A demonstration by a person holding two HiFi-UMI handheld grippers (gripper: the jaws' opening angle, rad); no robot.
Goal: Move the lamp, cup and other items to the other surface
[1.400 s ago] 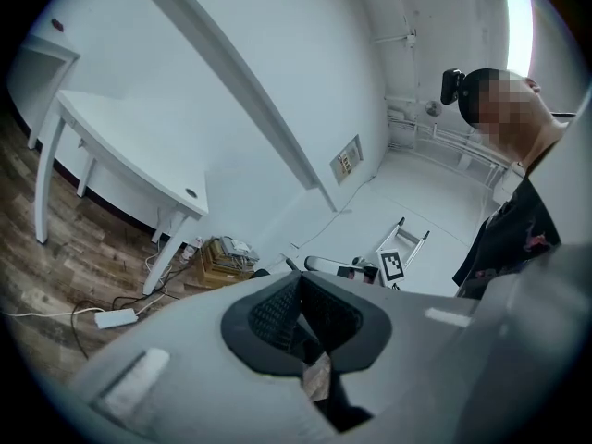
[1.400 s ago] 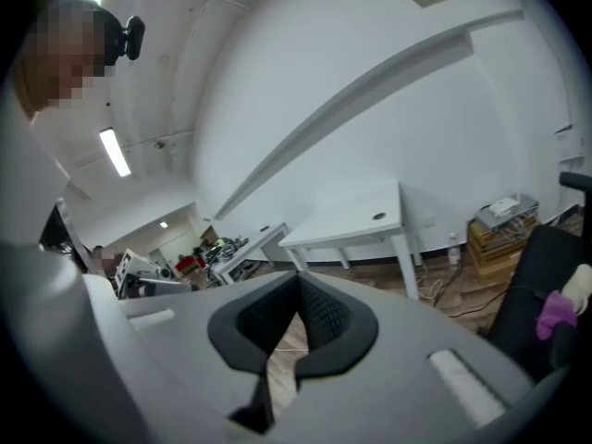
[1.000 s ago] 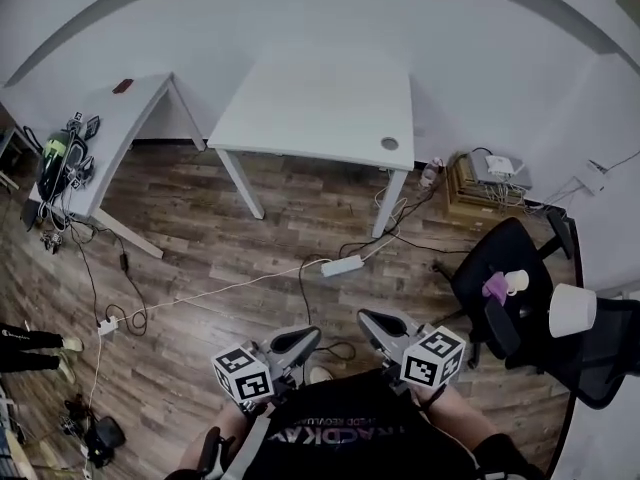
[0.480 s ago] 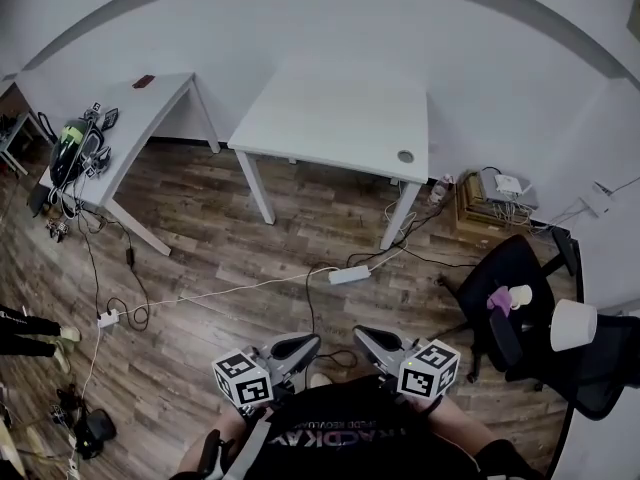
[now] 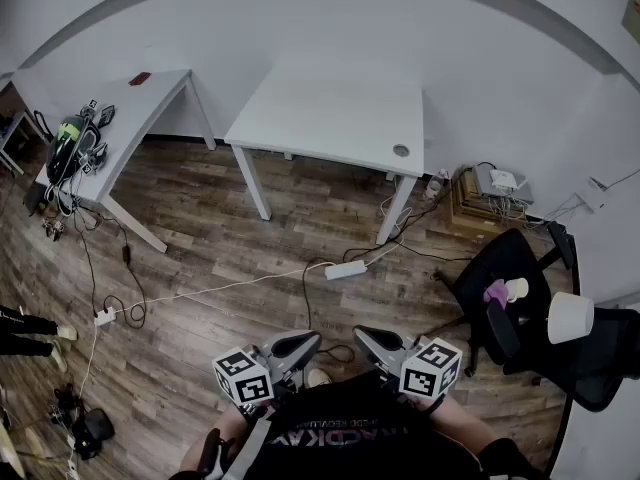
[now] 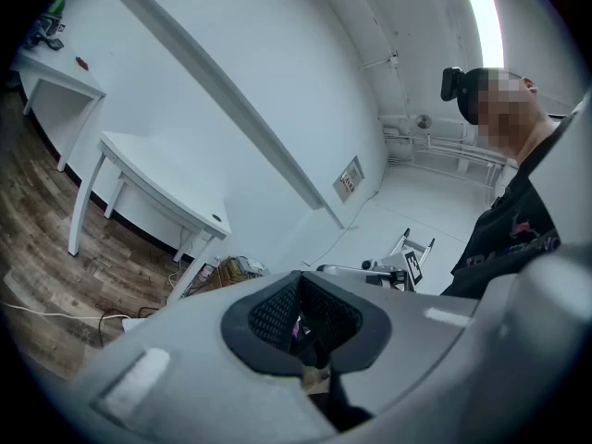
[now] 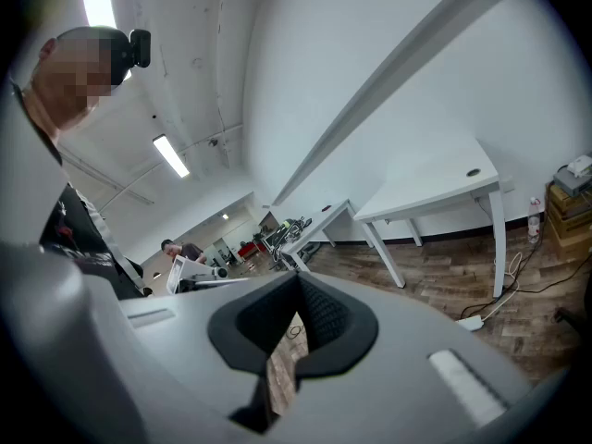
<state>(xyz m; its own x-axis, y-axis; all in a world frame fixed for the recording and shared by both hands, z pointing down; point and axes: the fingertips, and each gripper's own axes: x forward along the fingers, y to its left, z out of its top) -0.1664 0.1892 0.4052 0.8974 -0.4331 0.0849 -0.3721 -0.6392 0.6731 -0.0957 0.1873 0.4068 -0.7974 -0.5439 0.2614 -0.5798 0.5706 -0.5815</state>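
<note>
A white lamp [image 5: 570, 316] stands on the seat of a black office chair [image 5: 510, 258] at the right. A pale cup [image 5: 516, 288] and a small purple item [image 5: 495, 292] sit beside it on the same seat. My left gripper [image 5: 296, 345] and right gripper [image 5: 377, 338] are held low, close to my chest, well short of the chair. Both are shut with nothing between the jaws. In the left gripper view the left gripper [image 6: 298, 283] has its pads together; in the right gripper view the right gripper [image 7: 298, 287] shows the same.
A bare white table [image 5: 330, 108] stands ahead against the wall. A second table [image 5: 120, 118] at the left carries a bag and clutter. A power strip [image 5: 344, 268] and cables lie across the wood floor. Boxes [image 5: 490, 193] sit by the wall.
The head view has swung slightly, so the tables and chair have shifted in the picture. Both grippers stay shut near my chest and have only drifted a little.
</note>
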